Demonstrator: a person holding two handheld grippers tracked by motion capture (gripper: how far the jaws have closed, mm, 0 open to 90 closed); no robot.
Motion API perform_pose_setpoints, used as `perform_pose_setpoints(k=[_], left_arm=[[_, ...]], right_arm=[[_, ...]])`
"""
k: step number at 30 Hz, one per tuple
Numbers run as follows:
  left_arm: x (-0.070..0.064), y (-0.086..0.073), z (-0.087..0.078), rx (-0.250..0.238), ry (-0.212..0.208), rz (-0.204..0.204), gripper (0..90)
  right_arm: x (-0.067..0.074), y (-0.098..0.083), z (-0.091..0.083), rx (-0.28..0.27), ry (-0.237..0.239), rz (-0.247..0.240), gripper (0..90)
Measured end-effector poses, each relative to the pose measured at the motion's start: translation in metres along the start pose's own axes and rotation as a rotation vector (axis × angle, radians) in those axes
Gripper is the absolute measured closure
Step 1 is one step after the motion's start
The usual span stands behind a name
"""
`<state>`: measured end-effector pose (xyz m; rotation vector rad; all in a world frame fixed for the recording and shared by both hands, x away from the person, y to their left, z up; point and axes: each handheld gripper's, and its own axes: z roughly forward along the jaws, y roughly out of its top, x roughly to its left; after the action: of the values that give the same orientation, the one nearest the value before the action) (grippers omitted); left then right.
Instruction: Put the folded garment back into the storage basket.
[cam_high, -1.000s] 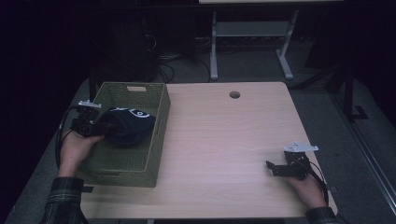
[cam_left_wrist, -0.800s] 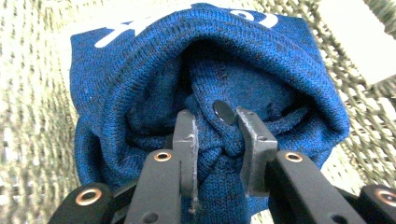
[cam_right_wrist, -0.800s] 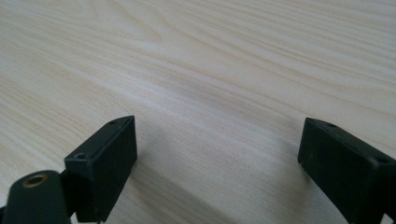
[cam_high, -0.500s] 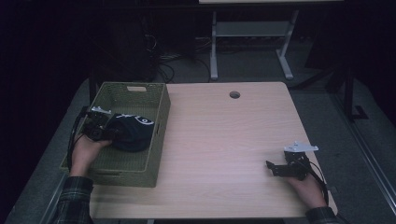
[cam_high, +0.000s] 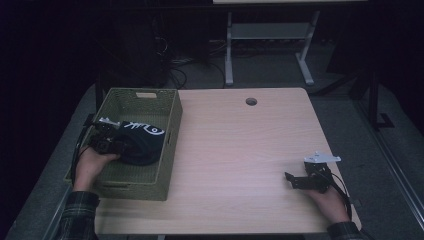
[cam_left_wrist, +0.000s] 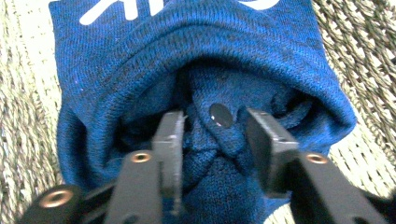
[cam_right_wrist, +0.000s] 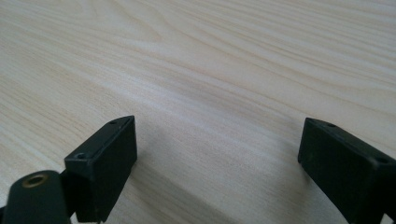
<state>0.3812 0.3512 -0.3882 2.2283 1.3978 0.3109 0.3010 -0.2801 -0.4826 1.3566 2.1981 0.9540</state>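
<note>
A dark blue knitted garment (cam_high: 140, 142) with white lettering lies bunched in the olive woven basket (cam_high: 150, 95) at the table's left. My left gripper (cam_high: 118, 144) reaches into the basket from the left, at the garment's near edge. In the left gripper view its jaws have just been opening: they stand apart around a fold of the blue fabric (cam_left_wrist: 196, 70) with a dark button (cam_left_wrist: 220, 115), and the left gripper (cam_left_wrist: 215, 126) is open. My right gripper (cam_high: 292, 181) rests on the wooden table (cam_high: 240, 150) near the front right. The right gripper (cam_right_wrist: 217, 144) is open and holds nothing.
The basket's woven bottom (cam_left_wrist: 359, 60) shows around the garment. A round cable hole (cam_high: 251, 101) is in the tabletop at the back. A white desk frame (cam_high: 270, 35) and cables stand on the dark floor behind the table.
The left hand has sunk with the garment from above the basket's rim down into the basket. The garment now lies lower and flatter. The right hand has not moved.
</note>
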Motion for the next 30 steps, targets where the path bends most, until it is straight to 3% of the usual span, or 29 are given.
perform_pose_setpoints(k=[11,18,30], left_arm=[[-0.001,0.0,-0.015,-0.034,-0.008,-0.005,34.9],[-0.01,0.011,-0.031,-0.085,-0.01,0.005,17.9],[-0.035,0.039,-0.046,-0.156,-0.017,0.036,12.9]], right_arm=[[0.0,0.0,0.0,0.0,0.0,0.0,11.4],[0.0,0.0,0.0,0.0,0.0,0.0,11.4],[0.0,0.0,0.0,0.003,0.0,0.003,11.4]])
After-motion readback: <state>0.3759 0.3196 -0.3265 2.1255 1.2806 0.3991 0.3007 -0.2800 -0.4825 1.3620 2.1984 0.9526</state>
